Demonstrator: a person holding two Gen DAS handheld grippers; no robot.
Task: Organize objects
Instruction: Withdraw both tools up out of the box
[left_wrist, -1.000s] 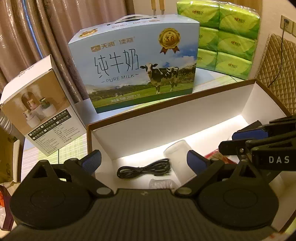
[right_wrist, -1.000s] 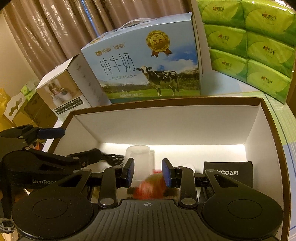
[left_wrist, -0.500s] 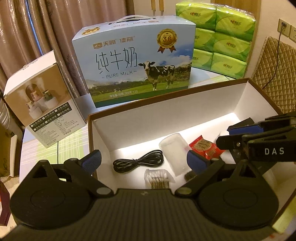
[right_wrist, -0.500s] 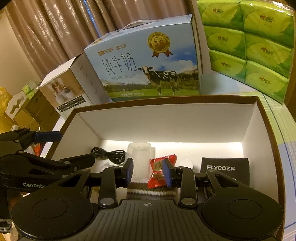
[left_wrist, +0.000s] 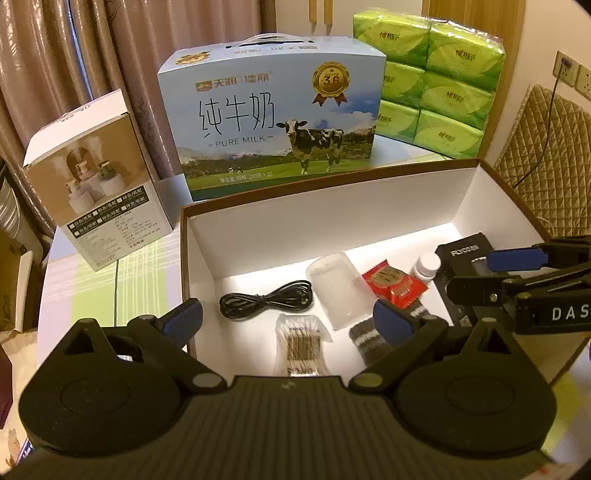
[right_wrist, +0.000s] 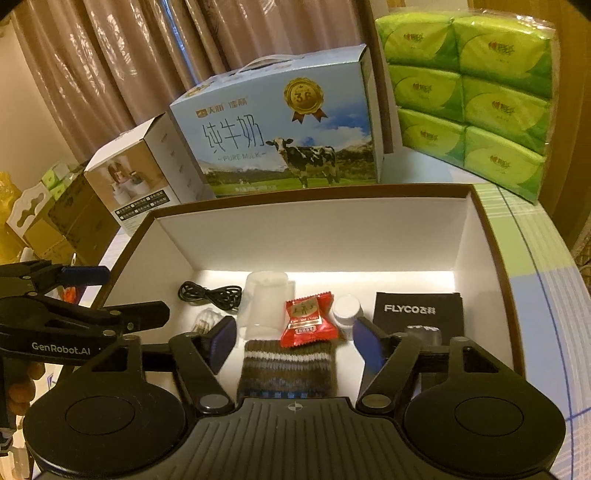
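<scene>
An open white box with a brown rim (left_wrist: 332, 218) (right_wrist: 314, 236) holds a black cable (left_wrist: 266, 299), a clear plastic cup (left_wrist: 338, 291) on its side, a pack of cotton swabs (left_wrist: 301, 341), a knitted striped piece (right_wrist: 288, 365), a small white bottle (right_wrist: 345, 310) and a black FLYCO pouch (right_wrist: 417, 314). A red snack packet (right_wrist: 308, 319) lies partly on the knitted piece. My right gripper (right_wrist: 295, 336) hovers just behind it, jaws opening, pads clear of the packet. My left gripper (left_wrist: 288, 321) stands open over the swabs, holding nothing.
Behind the box stand a blue milk carton (left_wrist: 273, 122), a white appliance box (left_wrist: 96, 184) on the left and stacked green tissue packs (left_wrist: 436, 77) on the right. A checked cloth (left_wrist: 110, 288) covers the table. A quilted chair back (left_wrist: 546, 166) is at far right.
The right jaws spread wide and let go of the red packet, which now rests on the knitted piece. Both grippers drew back, so more of the box floor shows.
</scene>
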